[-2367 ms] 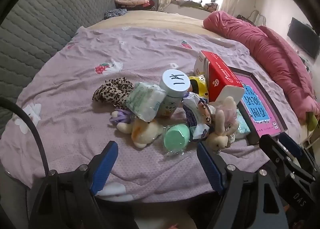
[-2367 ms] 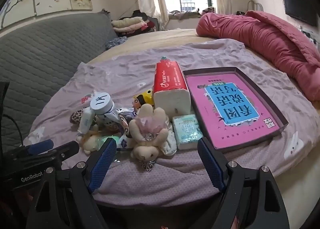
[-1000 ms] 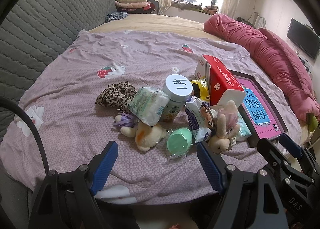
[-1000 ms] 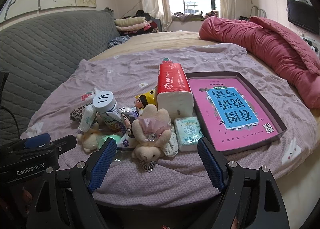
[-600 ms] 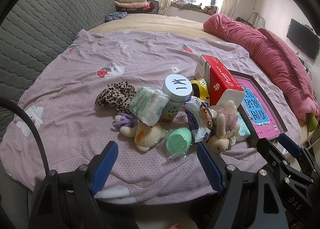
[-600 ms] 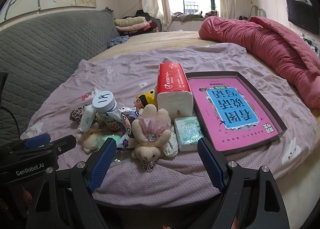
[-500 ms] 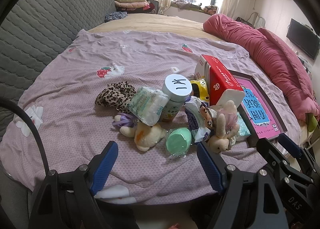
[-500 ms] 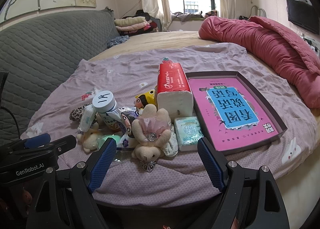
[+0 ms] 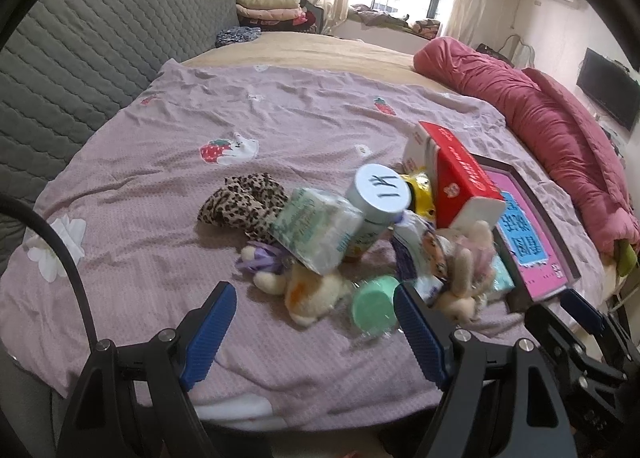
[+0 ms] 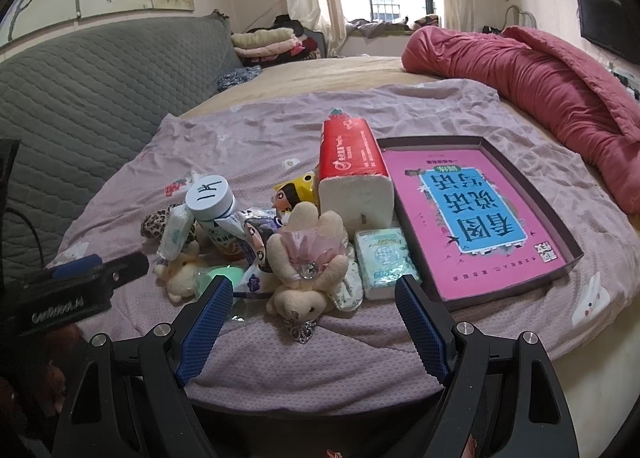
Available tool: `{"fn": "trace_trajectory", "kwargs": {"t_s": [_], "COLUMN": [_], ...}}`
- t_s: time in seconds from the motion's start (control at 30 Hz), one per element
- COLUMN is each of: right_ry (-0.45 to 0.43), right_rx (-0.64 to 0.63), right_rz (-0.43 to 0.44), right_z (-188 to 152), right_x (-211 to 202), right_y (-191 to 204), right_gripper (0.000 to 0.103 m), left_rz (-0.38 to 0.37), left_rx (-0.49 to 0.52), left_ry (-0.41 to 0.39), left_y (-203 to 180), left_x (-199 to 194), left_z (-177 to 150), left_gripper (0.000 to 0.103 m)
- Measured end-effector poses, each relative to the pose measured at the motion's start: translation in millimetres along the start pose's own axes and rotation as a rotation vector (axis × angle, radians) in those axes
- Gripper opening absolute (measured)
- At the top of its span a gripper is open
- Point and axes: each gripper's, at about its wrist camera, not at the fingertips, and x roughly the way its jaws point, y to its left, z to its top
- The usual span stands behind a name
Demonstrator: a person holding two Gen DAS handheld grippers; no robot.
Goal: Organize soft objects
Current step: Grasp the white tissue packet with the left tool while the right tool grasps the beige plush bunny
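Plush toys (image 10: 306,262) sit heaped on the bed beside the pink tray (image 10: 476,210). I hold both hand-held grippers wide, empty. Risk: snagging neighbours, toppling the bottle (image 10: 212,198).

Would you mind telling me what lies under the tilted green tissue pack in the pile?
The green tissue pack leans on a cream plush toy with a purple bow, beside the leopard scrunchie. What the toy's covered upper part looks like cannot be seen.
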Motion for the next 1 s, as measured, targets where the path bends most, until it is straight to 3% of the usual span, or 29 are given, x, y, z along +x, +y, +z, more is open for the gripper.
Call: {"fn": "trace_trajectory", "kwargs": {"t_s": [0.43,0.73,1.0], "right_ry": [0.068,0.189,0.199], "right_rx": [0.031,0.062,0.070], "right_rz": [0.022,0.045,0.029], "right_z": [4,9,17], "right_x": [31,74,95], "right_y": [0,-2,-8], "right_gripper": [0.084,0.084,0.084], "left_rz": [0.086,0.104,0.078], "left_rx": [0.067,0.094,0.071], "left_ry": [-0.010,0.006,0.006], "left_y": [-10,-14,-6], "left_x": [41,65,74], "left_z": [21,24,29], "left_gripper": [0.081,0.080,0.063]}}
